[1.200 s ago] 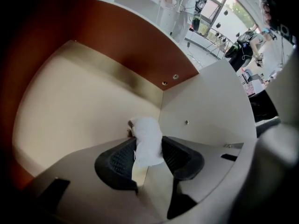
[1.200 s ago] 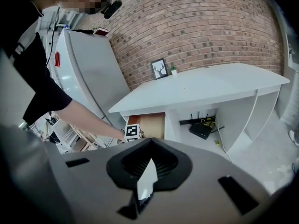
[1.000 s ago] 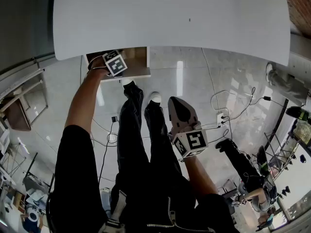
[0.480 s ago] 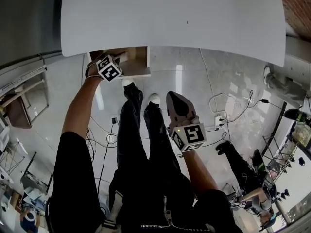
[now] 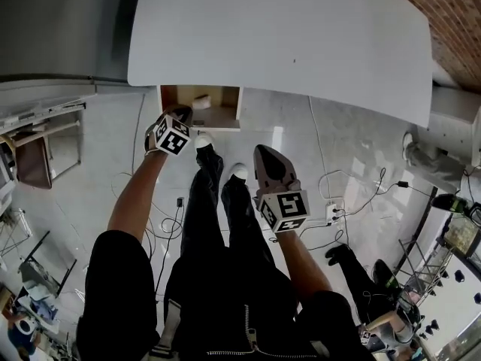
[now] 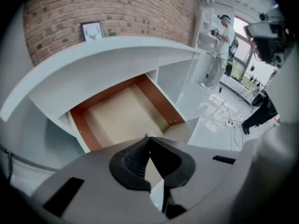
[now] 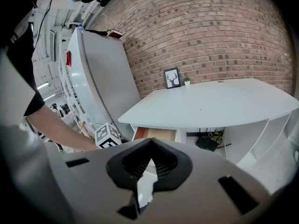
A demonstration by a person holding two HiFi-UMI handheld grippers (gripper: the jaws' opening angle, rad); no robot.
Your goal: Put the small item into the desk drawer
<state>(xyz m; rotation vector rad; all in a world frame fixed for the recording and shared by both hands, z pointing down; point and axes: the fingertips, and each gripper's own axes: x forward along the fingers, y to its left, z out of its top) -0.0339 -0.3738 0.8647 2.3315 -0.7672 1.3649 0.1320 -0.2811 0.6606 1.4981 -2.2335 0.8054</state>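
Grey right tool hangs over the person's legs, its jaws together on nothing. The left tool is just in front of the open drawer; its jaws have just been closing and now meet with nothing between them. The wooden drawer sticks out from under the white table. The small pale item lies inside it near the back, apart from both tools.

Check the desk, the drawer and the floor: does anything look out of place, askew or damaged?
Nothing looks damaged or spilled. The drawer stands pulled out from under the white desk with a small pale item in it, and loose cables trail over the floor.
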